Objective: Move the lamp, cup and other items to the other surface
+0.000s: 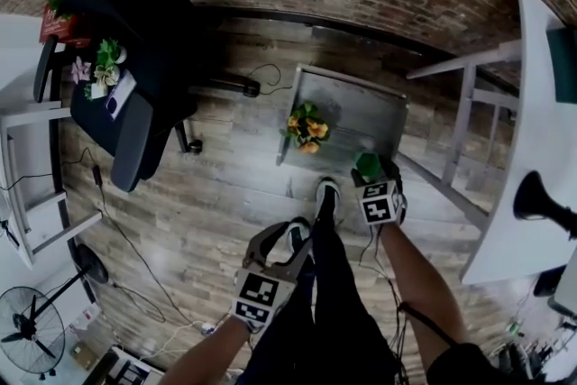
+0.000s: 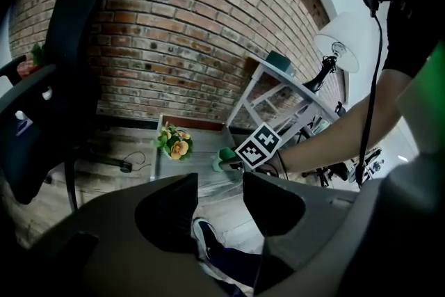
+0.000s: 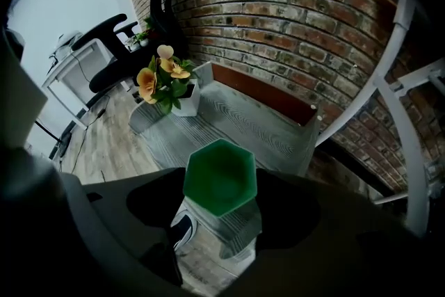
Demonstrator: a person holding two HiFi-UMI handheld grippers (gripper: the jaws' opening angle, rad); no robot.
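Observation:
A green hexagonal cup (image 1: 368,165) (image 3: 220,177) stands at the near right corner of a low grey table (image 1: 361,108). My right gripper (image 1: 370,172) (image 3: 221,199) hangs over it, open, with the cup between its jaws and its rim close to both. A white pot of orange flowers (image 1: 306,129) (image 3: 167,83) sits at the table's left side. Above the wooden floor, by the person's shoe, my left gripper (image 1: 281,239) (image 2: 221,184) is open and empty. On the white desk to the right stands a lamp with a white shade (image 2: 341,42).
A black office chair (image 1: 135,104) stands to the left of the low table. The white desk (image 1: 527,104) and its slanted legs flank the right side. Another white desk with small plants (image 1: 104,68) is at the far left. A fan (image 1: 27,329) and cables lie on the floor. A brick wall is behind.

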